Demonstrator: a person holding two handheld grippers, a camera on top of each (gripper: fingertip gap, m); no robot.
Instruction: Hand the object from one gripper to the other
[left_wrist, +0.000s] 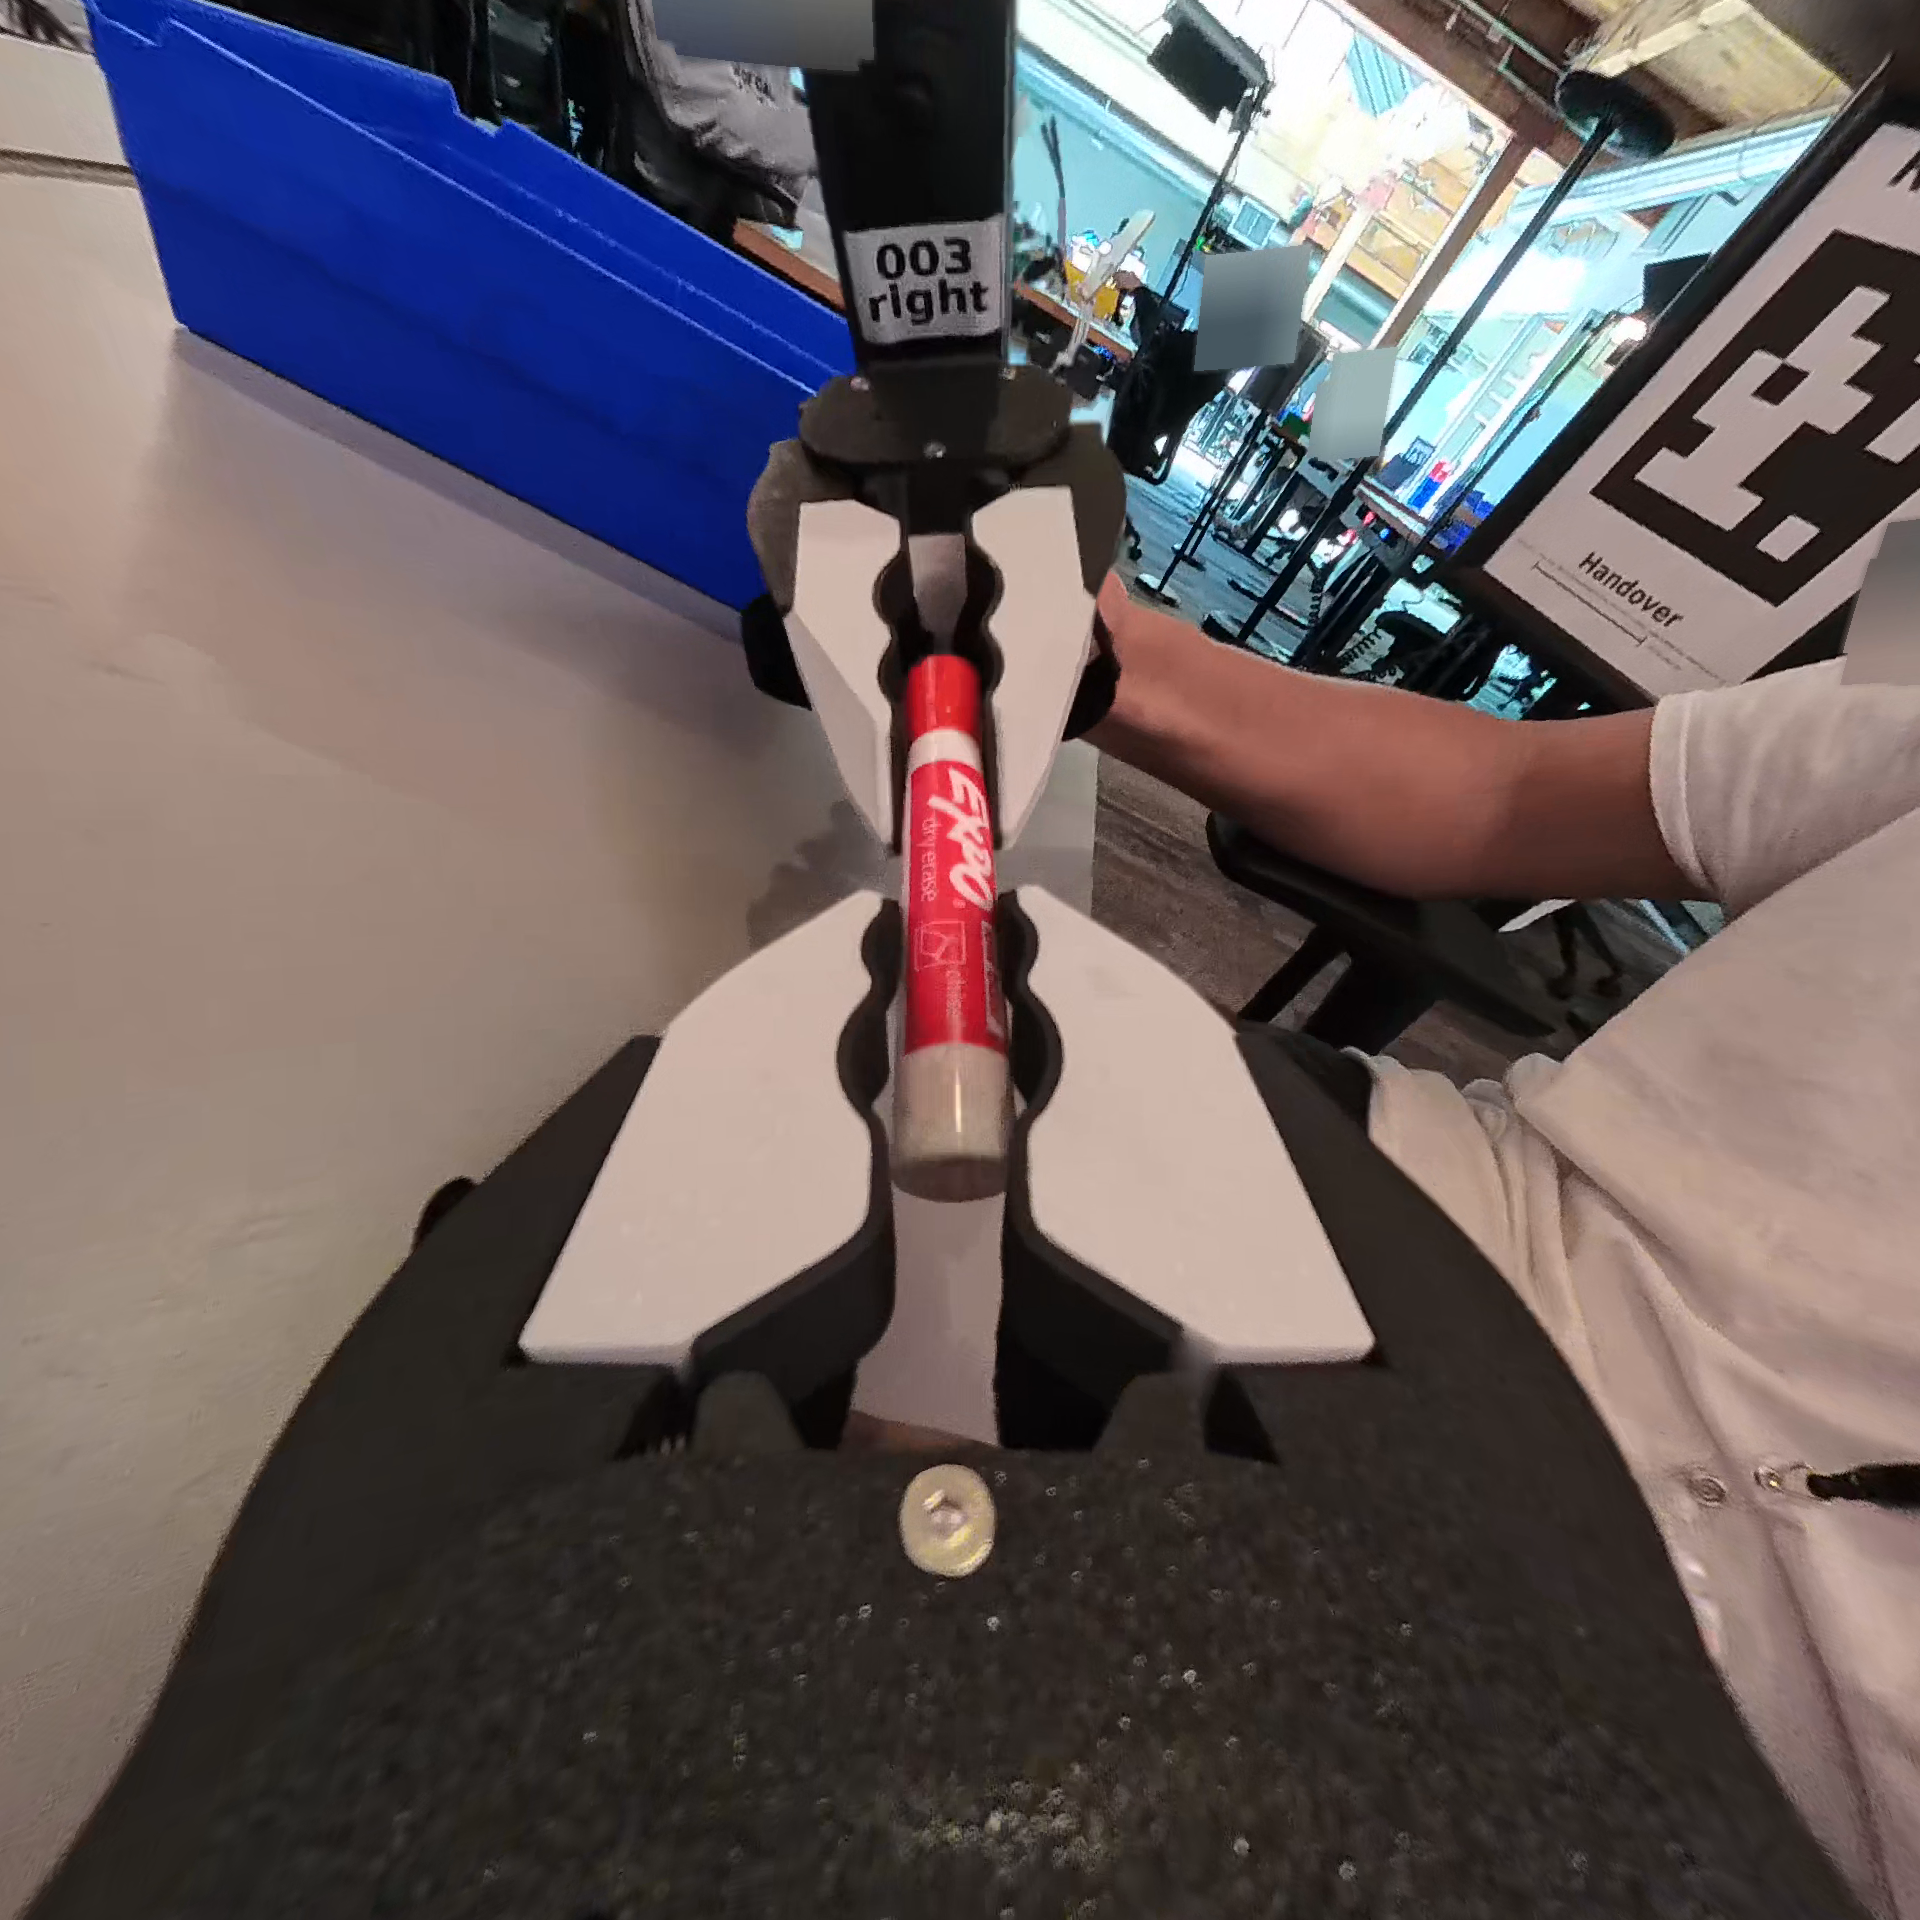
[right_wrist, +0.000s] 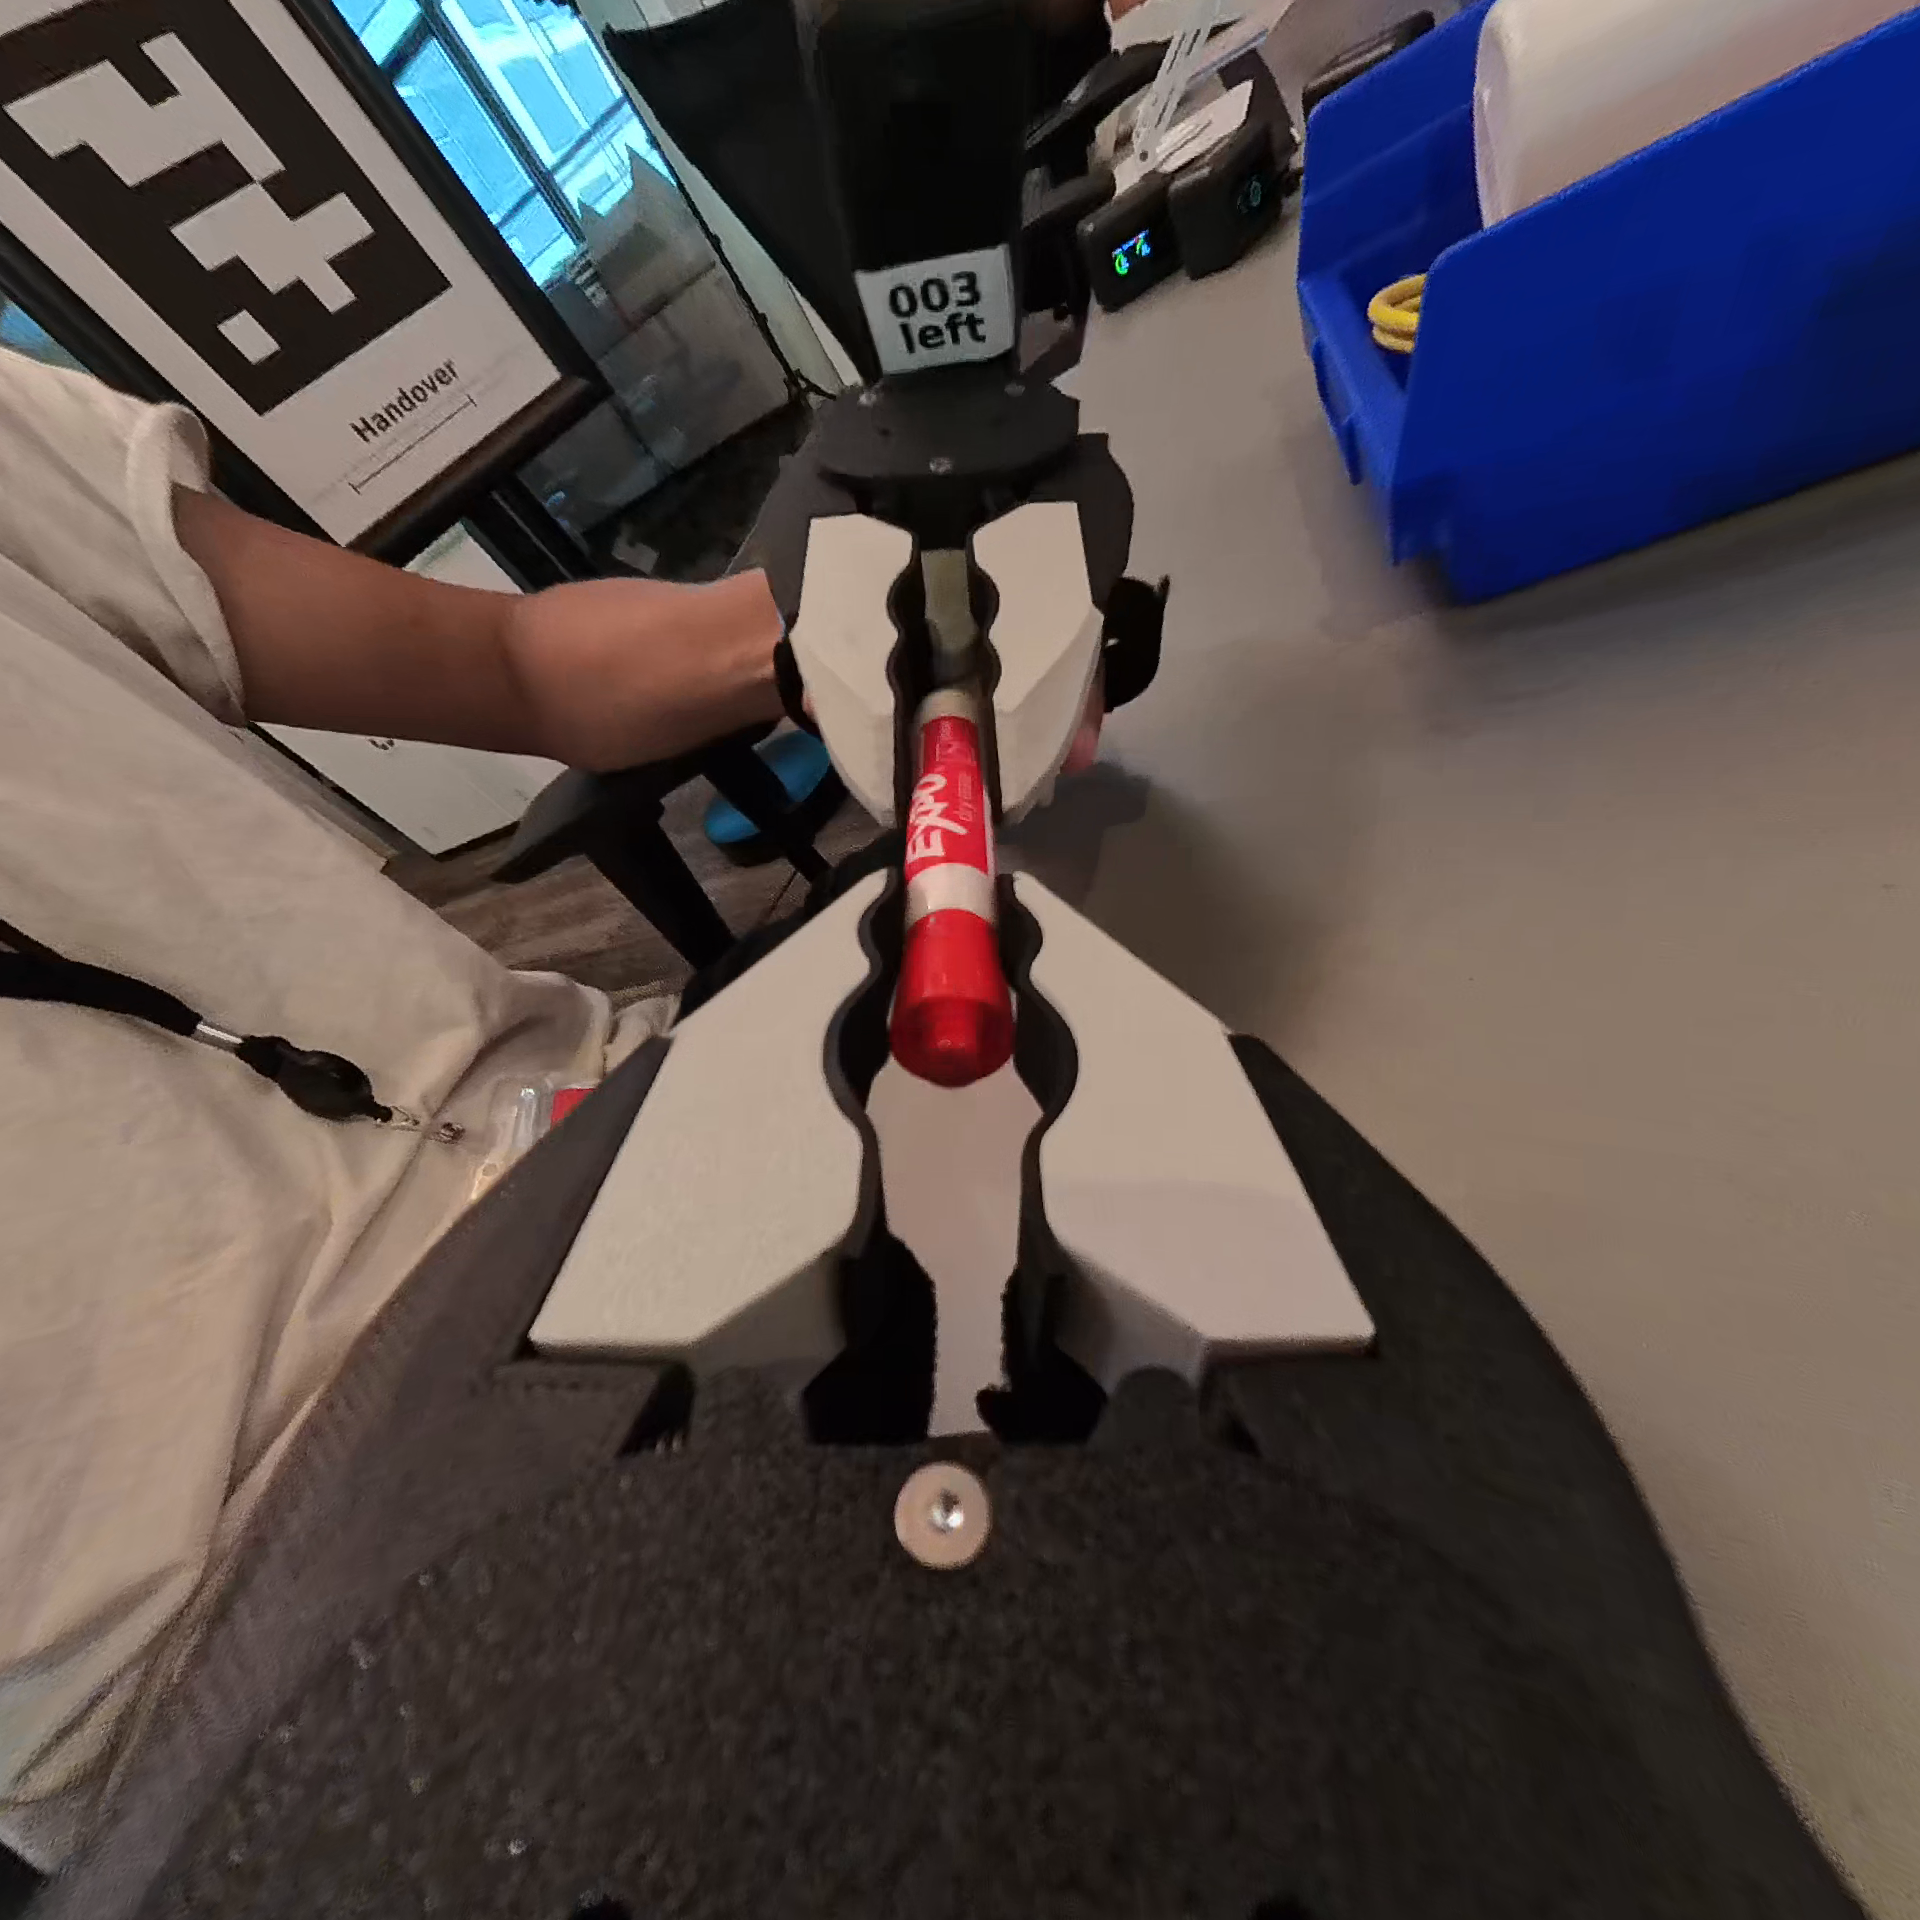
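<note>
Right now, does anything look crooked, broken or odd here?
Nothing stands out. The red dry-erase marker looks intact, lying straight between the left gripper and right gripper, each around one end, above the grey table.

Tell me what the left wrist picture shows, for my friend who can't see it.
A red marker is held between two grippers facing tip to tip: the left gripper near the camera, the right gripper opposite. Behind sit a grey table and a blue bin.
</note>
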